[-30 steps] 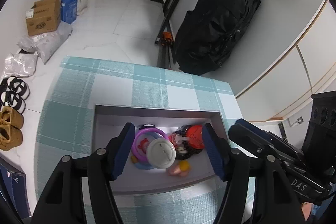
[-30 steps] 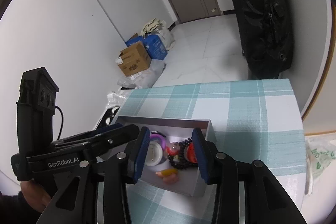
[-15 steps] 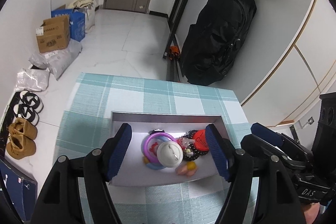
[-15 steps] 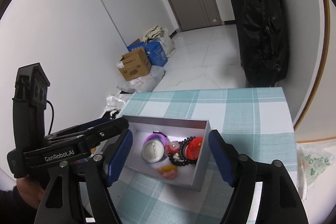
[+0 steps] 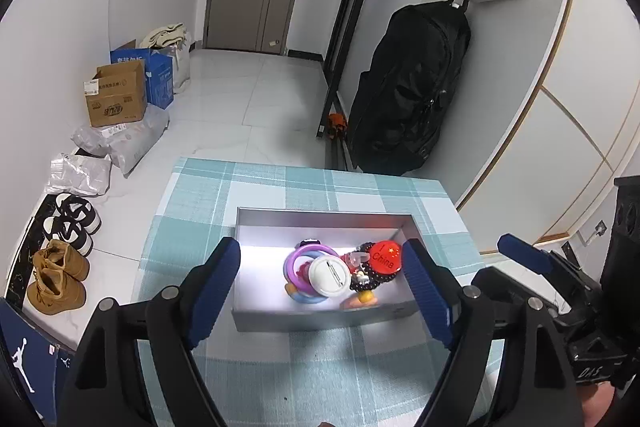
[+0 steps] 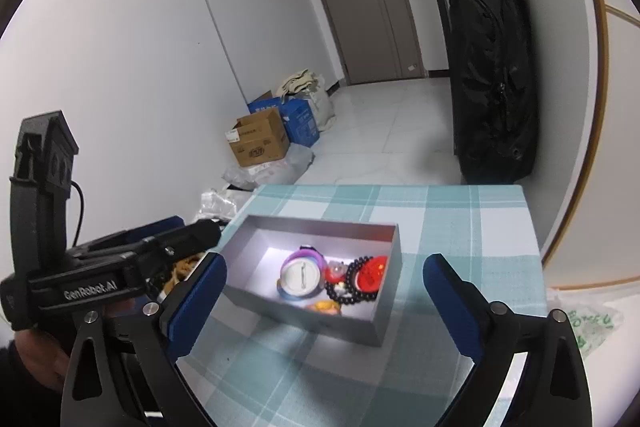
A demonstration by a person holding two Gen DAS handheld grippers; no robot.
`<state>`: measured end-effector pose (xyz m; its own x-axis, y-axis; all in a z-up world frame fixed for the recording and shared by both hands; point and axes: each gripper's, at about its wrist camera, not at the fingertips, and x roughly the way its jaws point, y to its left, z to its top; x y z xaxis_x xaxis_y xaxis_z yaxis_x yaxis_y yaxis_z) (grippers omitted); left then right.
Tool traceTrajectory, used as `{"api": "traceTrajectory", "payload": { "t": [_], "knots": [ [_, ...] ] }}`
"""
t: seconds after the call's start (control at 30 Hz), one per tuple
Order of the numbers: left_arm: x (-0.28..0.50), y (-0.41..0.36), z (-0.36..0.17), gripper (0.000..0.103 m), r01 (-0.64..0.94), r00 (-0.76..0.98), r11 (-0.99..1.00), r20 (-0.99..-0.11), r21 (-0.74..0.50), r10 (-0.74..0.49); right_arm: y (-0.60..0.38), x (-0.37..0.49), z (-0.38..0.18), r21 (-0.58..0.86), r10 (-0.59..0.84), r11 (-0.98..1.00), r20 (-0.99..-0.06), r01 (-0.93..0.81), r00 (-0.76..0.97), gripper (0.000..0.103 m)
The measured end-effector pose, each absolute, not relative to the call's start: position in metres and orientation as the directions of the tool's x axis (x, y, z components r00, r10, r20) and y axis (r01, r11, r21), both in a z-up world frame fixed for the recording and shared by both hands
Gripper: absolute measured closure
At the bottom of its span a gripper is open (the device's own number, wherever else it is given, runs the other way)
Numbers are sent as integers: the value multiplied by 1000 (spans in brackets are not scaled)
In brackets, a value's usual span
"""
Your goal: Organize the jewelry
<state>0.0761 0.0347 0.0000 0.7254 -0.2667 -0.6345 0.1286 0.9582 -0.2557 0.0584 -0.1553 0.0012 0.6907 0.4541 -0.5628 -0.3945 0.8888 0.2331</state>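
From the left wrist, the left gripper (image 5: 322,281) holds its jaws wide apart with nothing between the blue pads; the grey box (image 5: 320,315) sits on the teal checked cloth (image 5: 328,367) just ahead of the fingertips, spanning the gap between them; inside it the jewelry is piled toward the side of the right-hand jaw: a white round disc (image 5: 329,275) lies on a purple ring (image 5: 298,259), a red badge (image 5: 385,256) reading "China" rests on a black bead bracelet (image 5: 370,277), and a small orange piece (image 5: 360,299) lies nearest the jaws; the right gripper (image 5: 528,259) reaches in beyond the right-hand jaw, beside the box; a black bag (image 5: 408,91) leans on the wall far ahead. From the right wrist, the right gripper (image 6: 324,281) is likewise spread wide and empty; the box (image 6: 380,291) lies between and slightly ahead of the two pads, set at an angle; the disc (image 6: 301,277), bracelet (image 6: 352,287) and badge (image 6: 374,273) cluster at its middle; the left gripper (image 6: 176,235) sits outside the left-hand jaw, its tips near the box's far corner; whether its jaws are apart cannot be told from here.
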Motion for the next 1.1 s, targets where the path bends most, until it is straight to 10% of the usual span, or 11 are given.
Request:
{"api": "traceTrajectory", "payload": {
  "t": [1.1],
  "knots": [
    [47, 26, 3, 23, 119, 762, 977, -615, -179, -205, -158, 31, 1, 191, 441, 894, -543, -406, 715, 0]
  ]
}}
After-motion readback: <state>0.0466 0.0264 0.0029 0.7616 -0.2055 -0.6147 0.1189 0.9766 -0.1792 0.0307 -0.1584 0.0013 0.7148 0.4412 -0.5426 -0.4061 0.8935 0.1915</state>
